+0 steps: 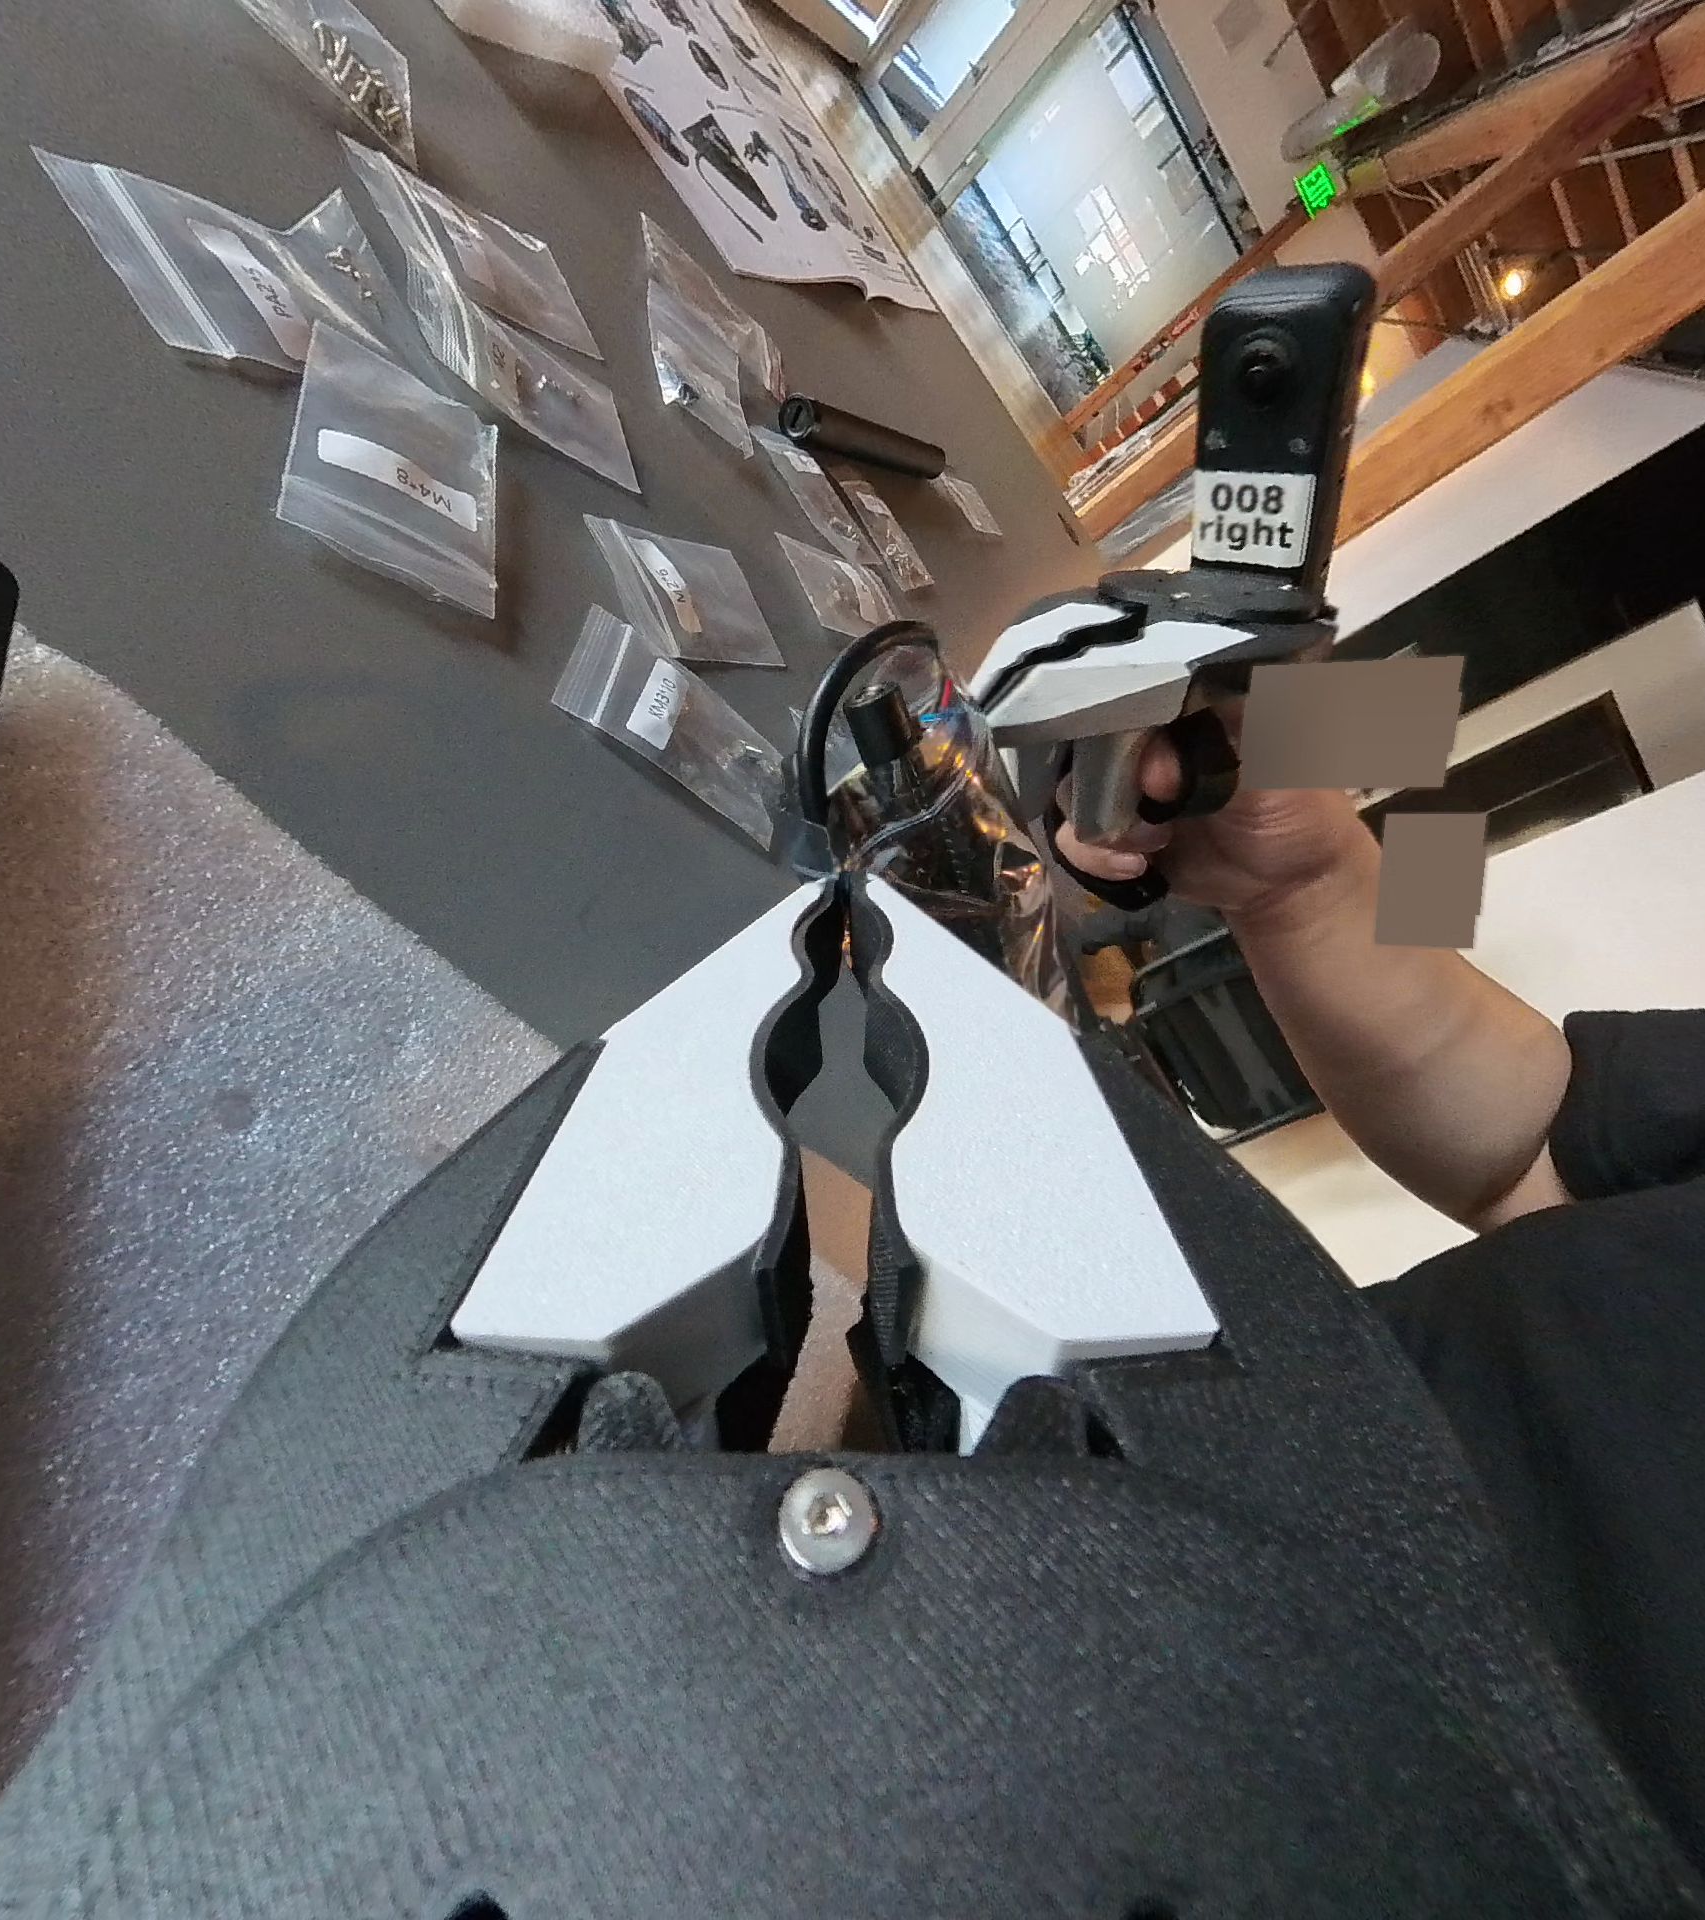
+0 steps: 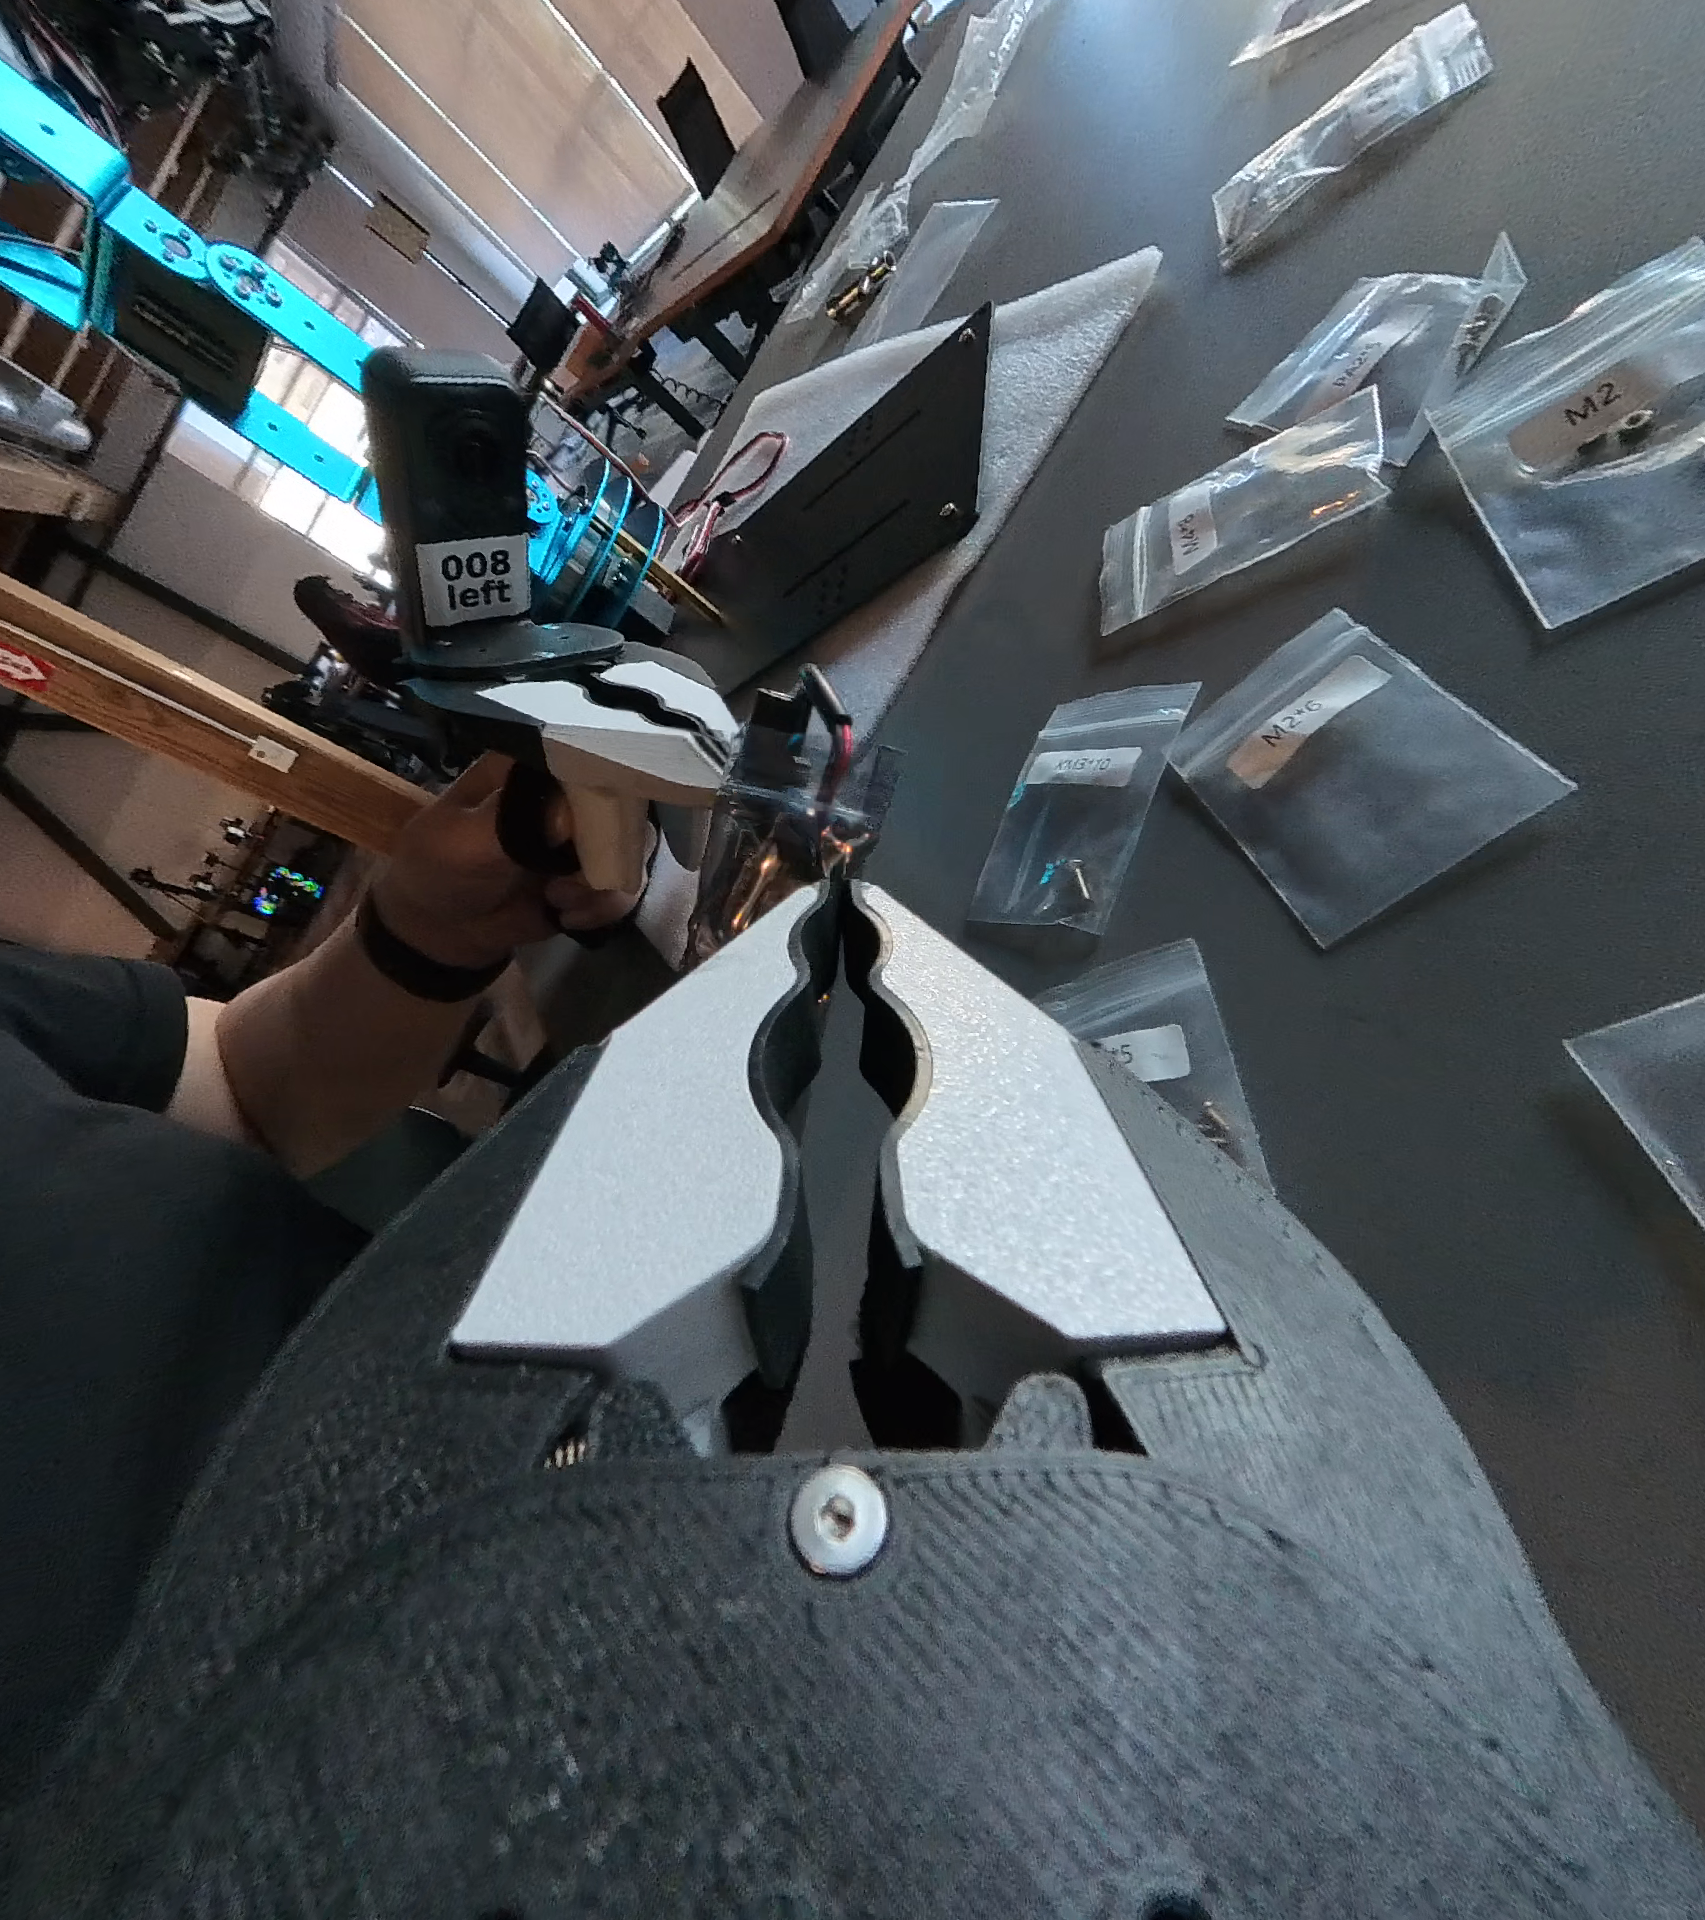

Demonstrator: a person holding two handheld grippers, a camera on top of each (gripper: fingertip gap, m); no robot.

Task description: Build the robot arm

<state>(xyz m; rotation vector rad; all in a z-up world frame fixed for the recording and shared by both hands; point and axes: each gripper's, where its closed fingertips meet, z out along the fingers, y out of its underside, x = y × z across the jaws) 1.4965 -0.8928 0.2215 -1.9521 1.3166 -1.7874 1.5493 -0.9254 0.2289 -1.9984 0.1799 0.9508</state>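
L gripper [image 1: 840, 883] & R gripper [image 2: 843, 888] both pinched tight on one clear bag [image 1: 931, 821]; approx. a dozen small bags [image 2: 1357, 779] on table [image 2: 1450, 1299], black box [image 2: 869, 499] nearby.

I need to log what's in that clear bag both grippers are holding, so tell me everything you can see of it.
The clear bag is a glossy, crinkled plastic pouch held up above the dark table. The left gripper and right gripper are each shut on an edge of it. Inside are a dark part, a black cable looping out the top, and red wiring. Details are unclear.
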